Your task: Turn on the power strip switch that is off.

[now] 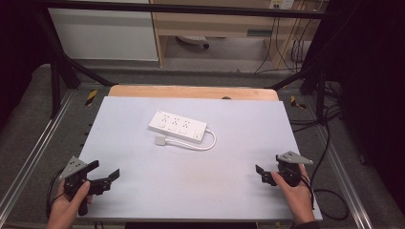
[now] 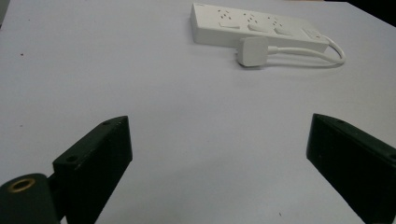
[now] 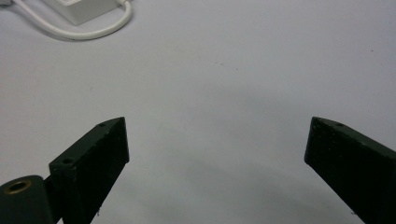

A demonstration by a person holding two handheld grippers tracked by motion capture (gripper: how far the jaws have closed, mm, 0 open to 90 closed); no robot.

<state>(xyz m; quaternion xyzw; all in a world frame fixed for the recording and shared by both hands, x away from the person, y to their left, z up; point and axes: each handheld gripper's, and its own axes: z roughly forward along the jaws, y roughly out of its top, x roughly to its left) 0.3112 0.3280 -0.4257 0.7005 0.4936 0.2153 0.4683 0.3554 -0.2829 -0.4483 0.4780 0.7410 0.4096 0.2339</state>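
1. High view: a white power strip (image 1: pixel 177 126) lies flat near the middle of the pale worktop (image 1: pixel 143 191), its short cable (image 1: pixel 207 143) looped back so the plug (image 1: pixel 159 140) rests just beside the strip's near edge.
2. Left gripper (image 1: pixel 106 177) is held at the near left corner, jaws wide and empty, pointed toward the strip; judged a ready position.
3. Right gripper (image 1: pixel 261 172) is held at the near right edge, jaws likewise wide, holding nothing.
4. Both grippers are well apart from the strip.
5. Surroundings: black frame posts, floor cables and a wooden cabinet beyond the worktop. Nothing lies between either gripper and the strip.
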